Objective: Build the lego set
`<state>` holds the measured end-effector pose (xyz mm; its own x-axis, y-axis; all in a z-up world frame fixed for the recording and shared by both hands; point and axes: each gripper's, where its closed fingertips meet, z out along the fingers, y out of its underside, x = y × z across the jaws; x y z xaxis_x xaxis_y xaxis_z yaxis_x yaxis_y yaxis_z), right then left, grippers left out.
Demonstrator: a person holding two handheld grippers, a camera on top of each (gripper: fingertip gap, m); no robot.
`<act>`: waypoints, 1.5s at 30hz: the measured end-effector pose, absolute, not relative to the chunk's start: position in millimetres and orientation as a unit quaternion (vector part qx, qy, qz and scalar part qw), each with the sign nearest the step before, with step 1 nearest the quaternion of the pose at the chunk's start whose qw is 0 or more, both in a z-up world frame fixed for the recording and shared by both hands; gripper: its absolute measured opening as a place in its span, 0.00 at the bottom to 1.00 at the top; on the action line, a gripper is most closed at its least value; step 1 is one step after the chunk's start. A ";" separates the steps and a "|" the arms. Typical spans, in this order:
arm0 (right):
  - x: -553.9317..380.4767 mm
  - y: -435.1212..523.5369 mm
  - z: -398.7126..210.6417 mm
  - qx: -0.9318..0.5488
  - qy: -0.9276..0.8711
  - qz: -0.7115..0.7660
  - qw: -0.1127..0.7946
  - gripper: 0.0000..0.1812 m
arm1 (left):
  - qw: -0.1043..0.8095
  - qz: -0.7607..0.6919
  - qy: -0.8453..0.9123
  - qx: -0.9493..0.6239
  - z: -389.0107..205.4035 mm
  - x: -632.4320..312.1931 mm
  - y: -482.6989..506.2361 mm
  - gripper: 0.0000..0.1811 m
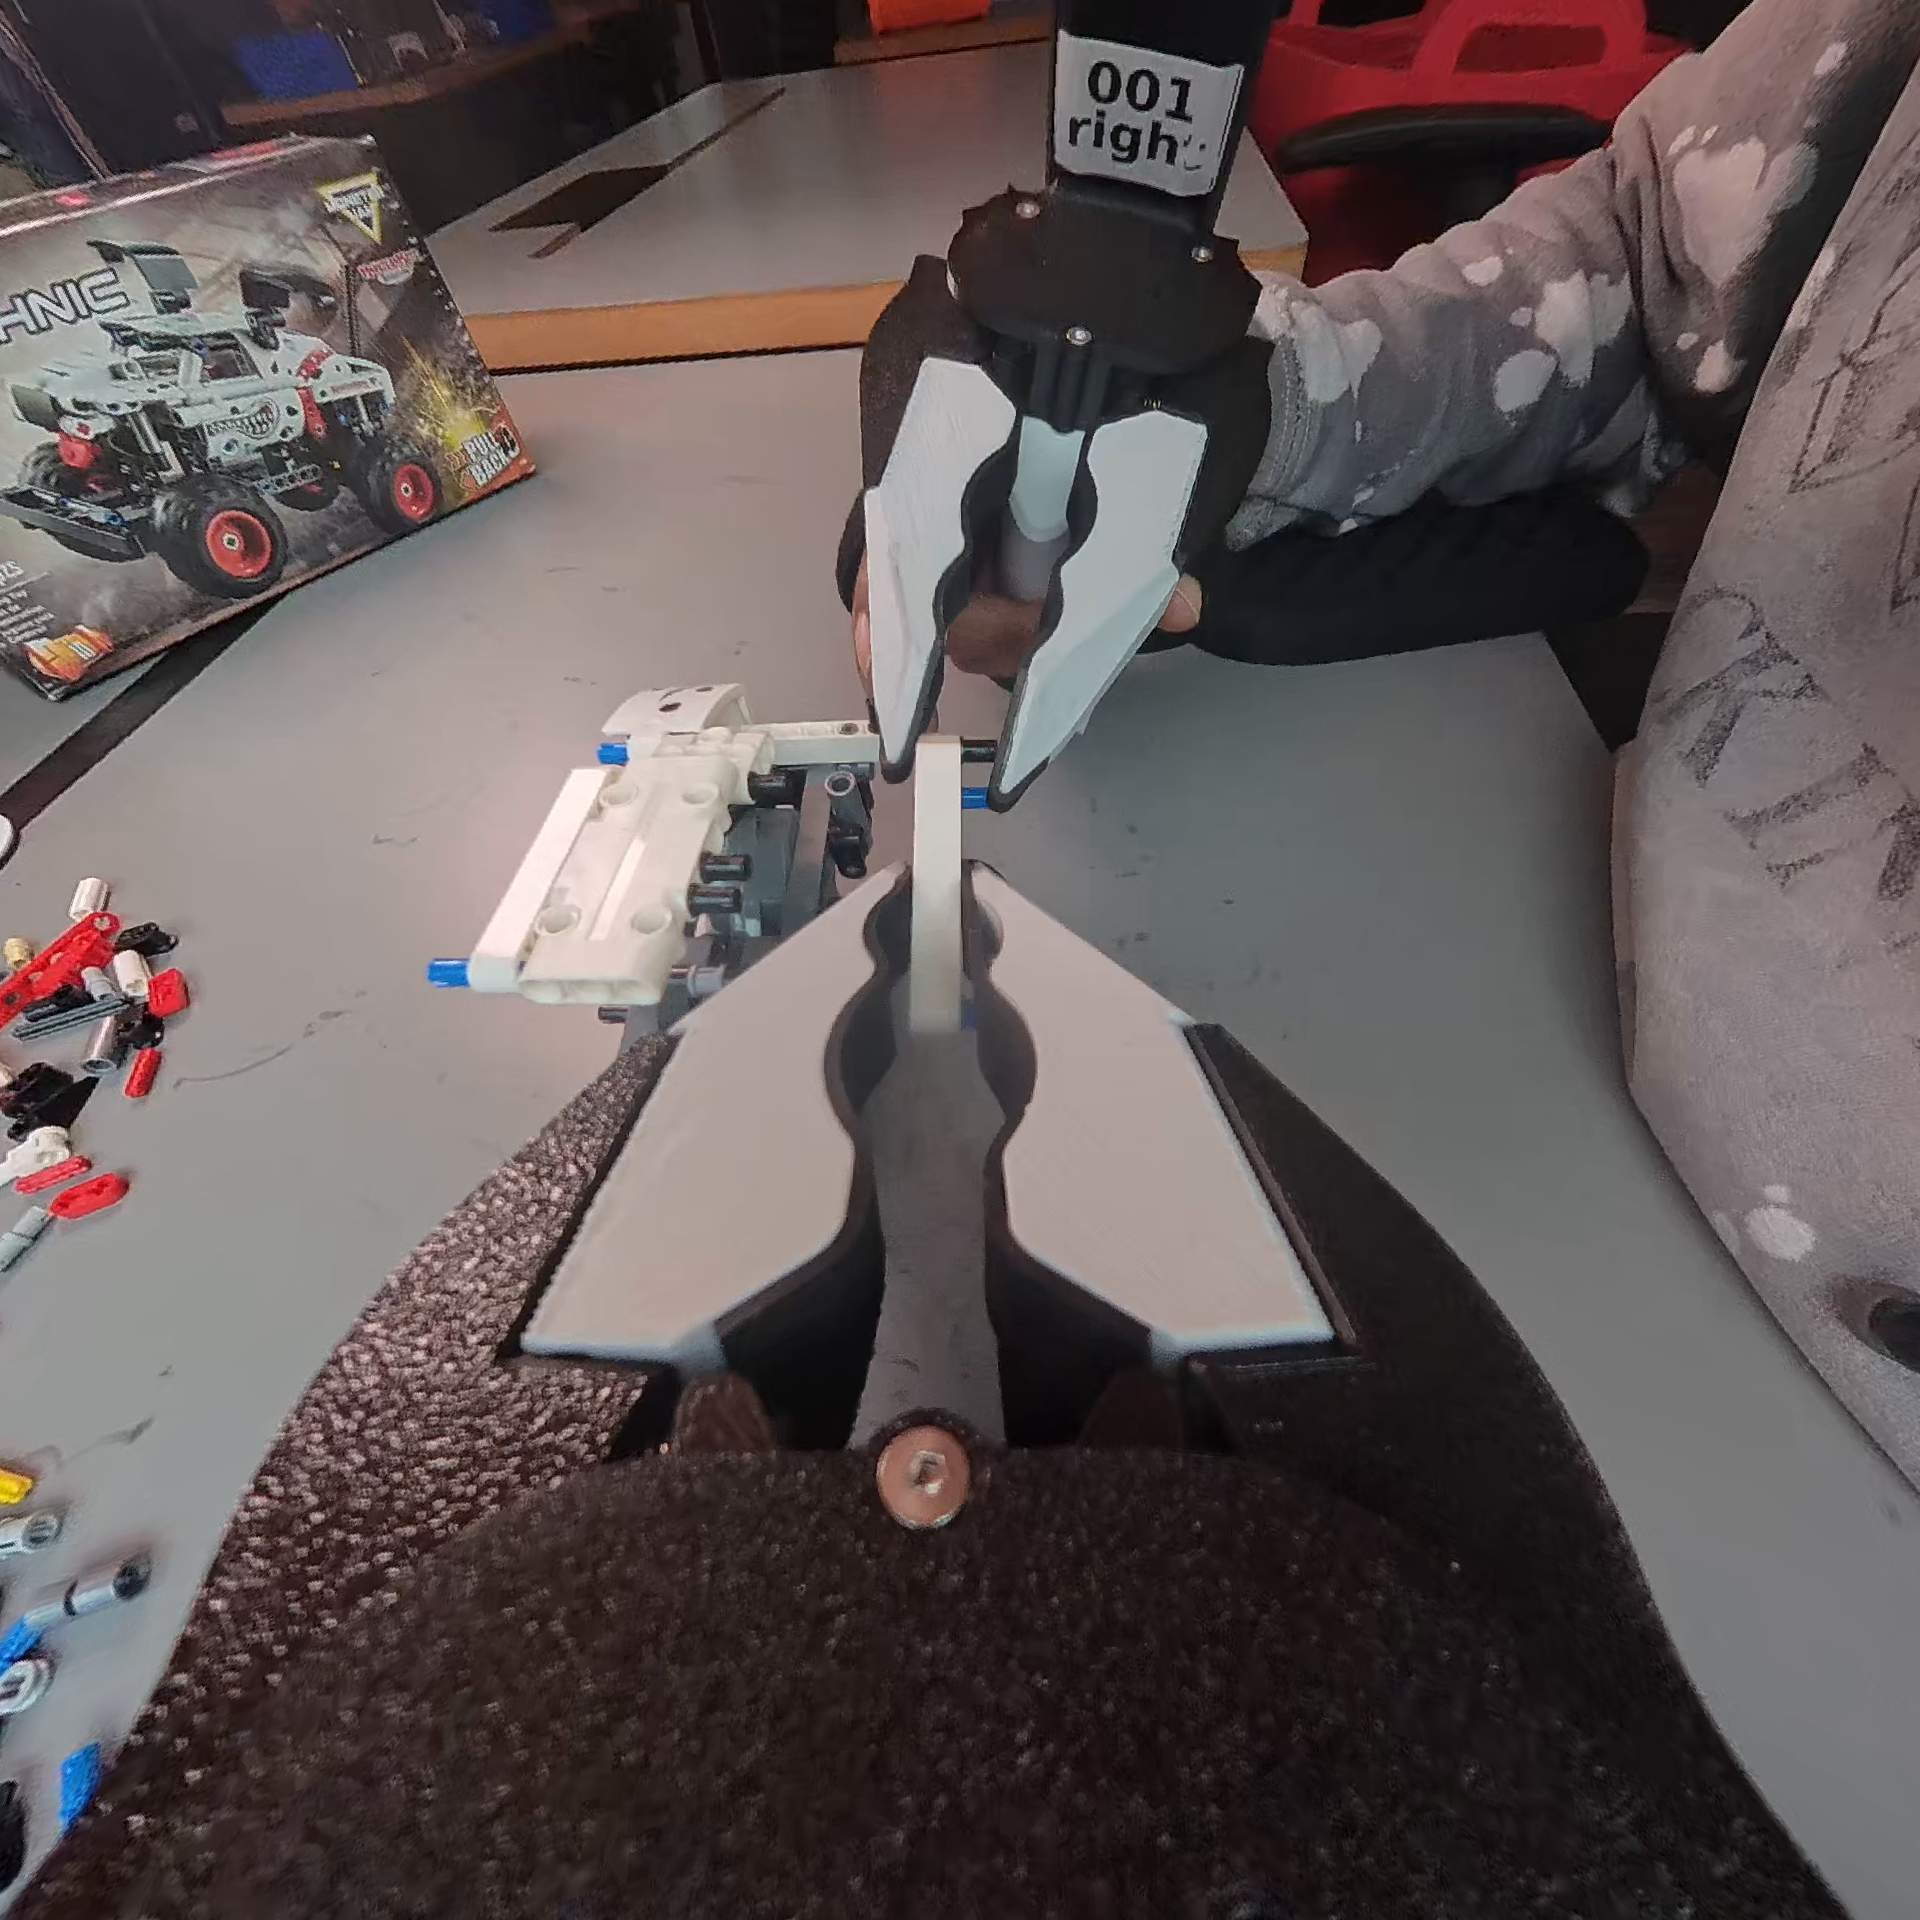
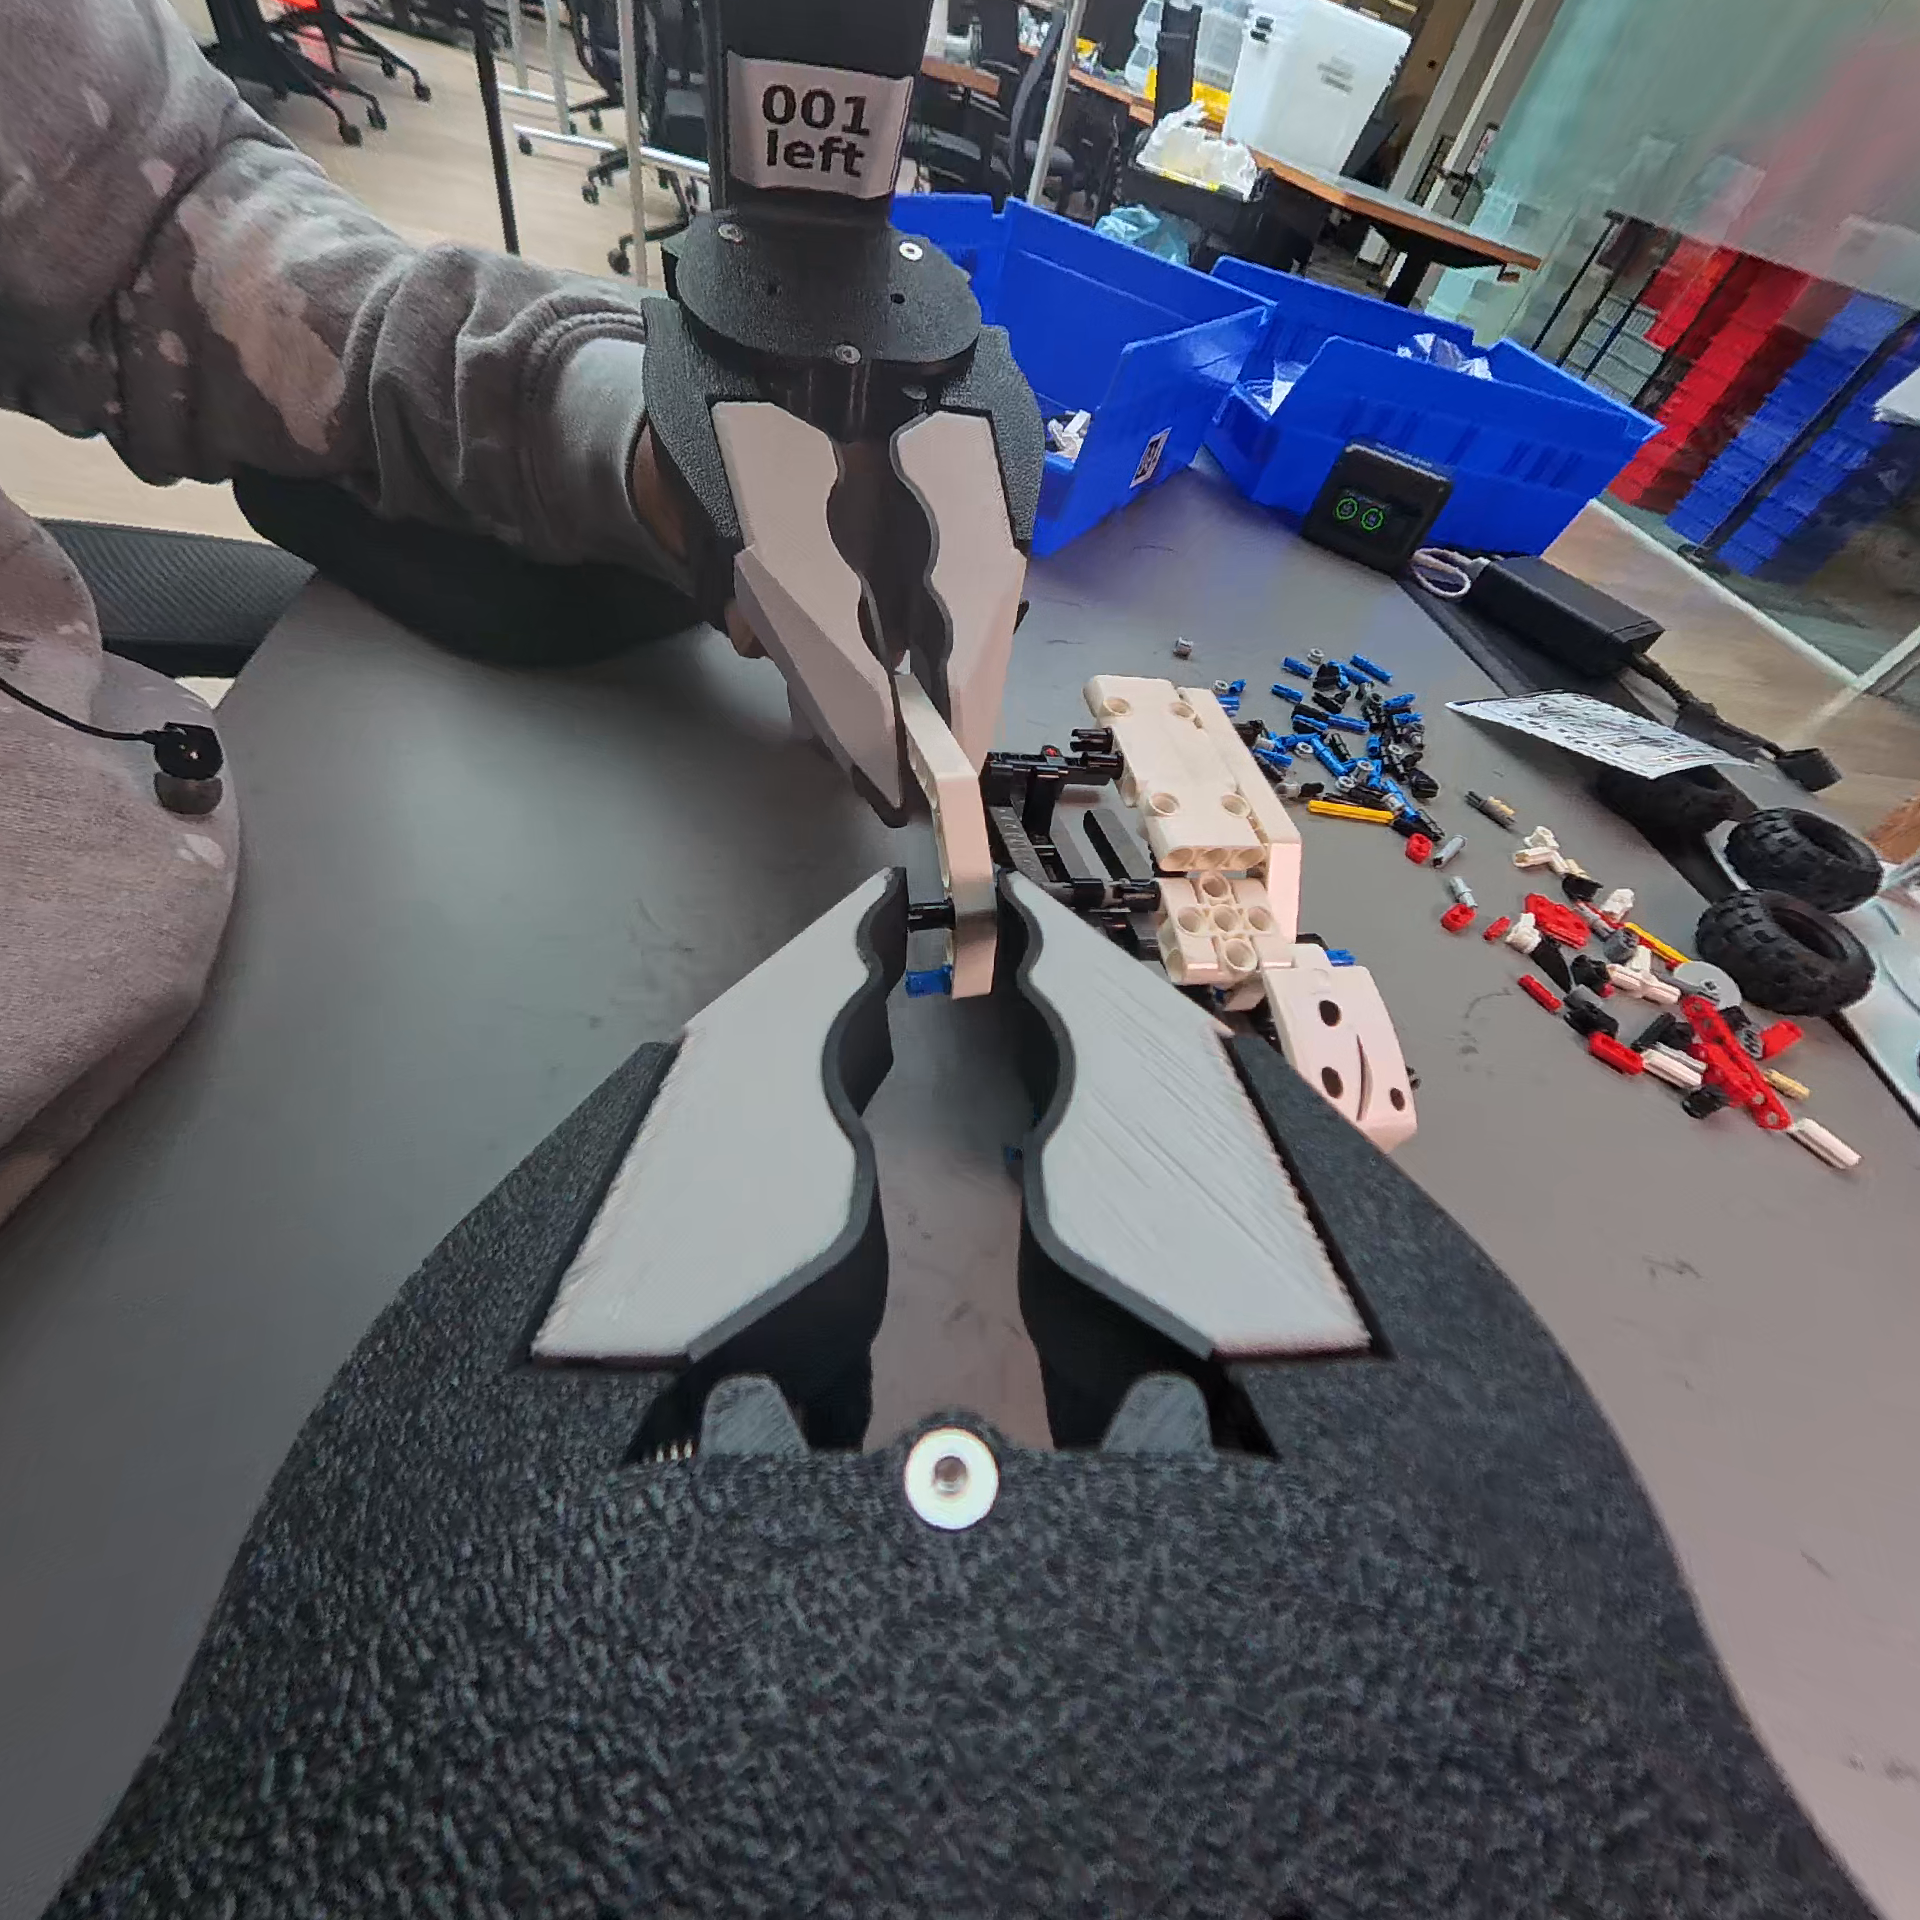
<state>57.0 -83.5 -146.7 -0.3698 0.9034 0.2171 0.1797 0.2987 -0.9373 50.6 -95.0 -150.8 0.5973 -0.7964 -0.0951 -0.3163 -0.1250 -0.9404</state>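
Observation:
A white lego beam (image 1: 935,894) stands on edge, with black and blue pins (image 2: 925,940) sticking out of one face. My left gripper (image 1: 935,883) is shut on one end of it. My right gripper (image 2: 954,883) faces the left one and is closed over the other end, one finger on the pins and one on the beam. In the left wrist view the right gripper (image 1: 945,774) comes in from above. The partly built white and black truck body (image 2: 1174,831) lies on the grey table right beside the beam. I cannot tell whether they are joined.
The set's box (image 1: 229,395) stands at the table's left. Loose small parts (image 2: 1351,748) and red and white pieces (image 2: 1662,997) lie beyond the model, with two black tyres (image 2: 1787,951) and a leaflet (image 2: 1590,732). Blue bins (image 2: 1351,384) stand at the back. A grey sleeve (image 1: 1455,343) shows.

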 end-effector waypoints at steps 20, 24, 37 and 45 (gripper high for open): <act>67.4 -73.4 -126.5 -0.389 -0.649 0.518 0.399 0.09 | 0.560 -0.281 0.352 -0.695 -132.1 42.7 -97.6 0.05; 65.7 -70.7 -134.0 -0.391 -0.663 0.491 0.408 0.09 | 0.565 -0.273 0.350 -0.696 -130.9 41.4 -95.8 0.05; 61.6 -61.4 -143.3 -0.396 -0.680 0.431 0.442 0.09 | 0.580 -0.191 0.380 -0.695 -135.0 39.3 -90.4 0.05; 67.0 -50.3 -126.6 -0.416 -0.647 0.476 0.426 0.30 | 0.582 -0.180 0.379 -0.697 -137.1 33.1 -88.5 0.05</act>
